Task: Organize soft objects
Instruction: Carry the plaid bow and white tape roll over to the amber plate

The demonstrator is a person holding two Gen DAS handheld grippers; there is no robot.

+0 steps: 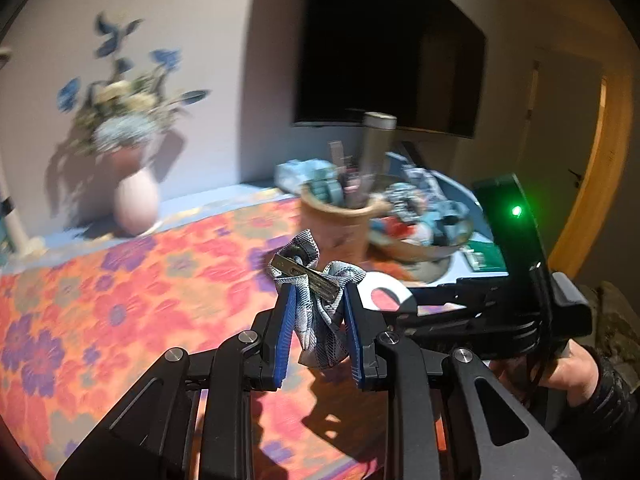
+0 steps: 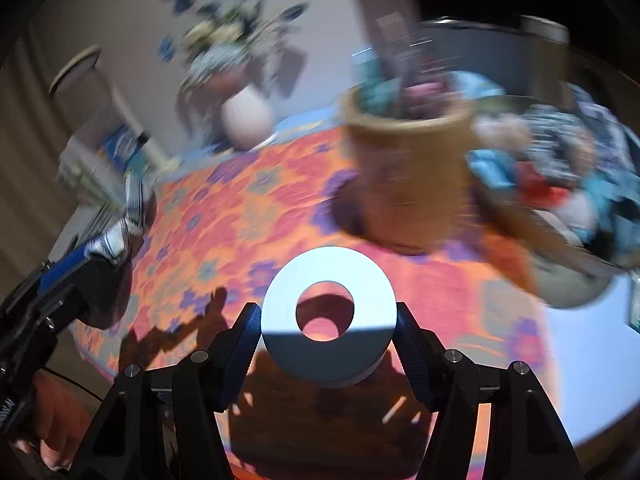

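- Left tool (image 1: 316,334): your blue pads are clamped on a bunched grey-white patterned cloth (image 1: 320,320) with a brass-coloured clip (image 1: 308,276) across its top; it hangs clear above the flowered counter (image 1: 120,300), which judging by the task keeps it free for carrying to wherever it is to be sorted
- Right tool (image 2: 328,332): jaws pressed against both sides of a white tape roll (image 2: 328,312), gripped across its width with the hole facing the lens; it looks lifted off the cloth-covered counter, though blur makes that uncertain
- Likely receivers: a tan pot (image 2: 404,168) stuffed with tall items, and beside it a bowl (image 1: 416,248) heaped with blue, red and white soft pieces; which one you are meant to use cannot be told
- Left view only: the clip on the cloth, a dark wall screen (image 1: 388,48), a vase of flowers (image 1: 134,196), and your right tool seen from the side with a green light
- Right view only: the roll's full face, plus the left tool at the frame's left edge with the cloth sticking out
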